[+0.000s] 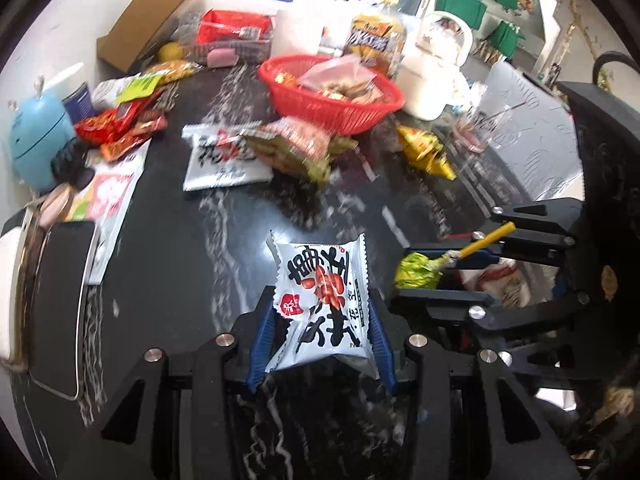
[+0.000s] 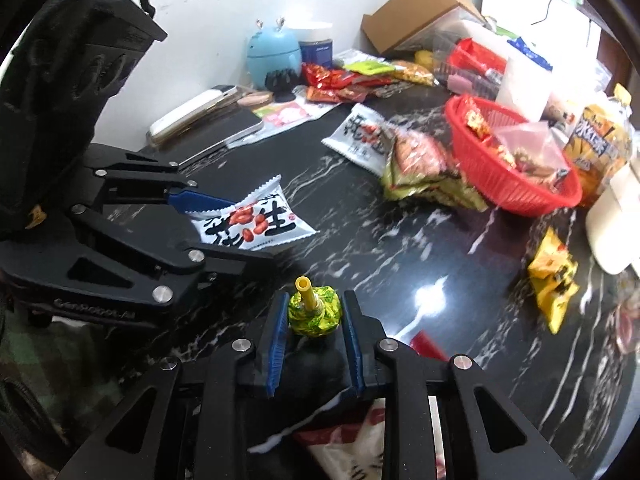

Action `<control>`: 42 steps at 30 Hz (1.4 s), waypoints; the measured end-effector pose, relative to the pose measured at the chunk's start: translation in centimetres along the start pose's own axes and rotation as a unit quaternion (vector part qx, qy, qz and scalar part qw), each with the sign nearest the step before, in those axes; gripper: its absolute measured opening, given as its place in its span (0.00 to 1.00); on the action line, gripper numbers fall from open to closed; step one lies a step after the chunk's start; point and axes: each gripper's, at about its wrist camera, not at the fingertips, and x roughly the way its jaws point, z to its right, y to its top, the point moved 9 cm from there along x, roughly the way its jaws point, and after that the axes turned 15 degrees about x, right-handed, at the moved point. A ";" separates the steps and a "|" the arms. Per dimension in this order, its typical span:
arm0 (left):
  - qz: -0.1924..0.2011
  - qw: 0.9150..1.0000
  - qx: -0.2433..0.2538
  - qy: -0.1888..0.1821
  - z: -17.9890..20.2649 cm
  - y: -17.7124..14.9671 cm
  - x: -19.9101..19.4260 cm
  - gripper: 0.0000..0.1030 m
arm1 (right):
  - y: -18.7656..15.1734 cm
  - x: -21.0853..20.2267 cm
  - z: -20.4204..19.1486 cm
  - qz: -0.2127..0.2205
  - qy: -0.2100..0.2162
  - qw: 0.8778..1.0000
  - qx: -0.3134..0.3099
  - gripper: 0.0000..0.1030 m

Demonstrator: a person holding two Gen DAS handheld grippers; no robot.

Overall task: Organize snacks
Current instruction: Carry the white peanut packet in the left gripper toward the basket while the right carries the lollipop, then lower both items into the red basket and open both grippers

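My left gripper (image 1: 322,316) is shut on a white peanut packet (image 1: 324,296) with black characters, held above the black marble table (image 1: 224,248); it also shows in the right wrist view (image 2: 252,220). My right gripper (image 2: 314,316) is shut on a green-wrapped lollipop (image 2: 314,312) with a yellow stick, also seen in the left wrist view (image 1: 420,270). A red basket (image 1: 332,92) holding several snacks stands at the far side of the table, and shows in the right wrist view (image 2: 512,160).
A second white peanut packet (image 1: 224,156), green-pink packets (image 1: 296,148) and a yellow packet (image 1: 426,150) lie before the basket. Red snack packs (image 1: 120,124), a blue gadget (image 1: 36,132), a phone (image 1: 60,300), a cardboard box (image 1: 156,12) and a white container (image 1: 432,76) crowd the edges.
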 end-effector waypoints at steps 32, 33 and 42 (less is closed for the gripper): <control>0.110 0.991 0.069 0.013 -3.0 18.0 0.7 0.41 | 13.6 -4.0 10.9 0.120 -0.059 0.989 0.060 0.25; 0.104 0.992 0.065 0.009 -3.2 18.0 1.4 0.41 | 13.9 -3.7 11.2 0.123 -0.060 0.989 0.057 0.25; 0.074 0.996 0.042 -0.015 -4.8 18.2 5.9 0.41 | 15.1 -0.6 13.3 0.115 -0.052 0.990 0.056 0.25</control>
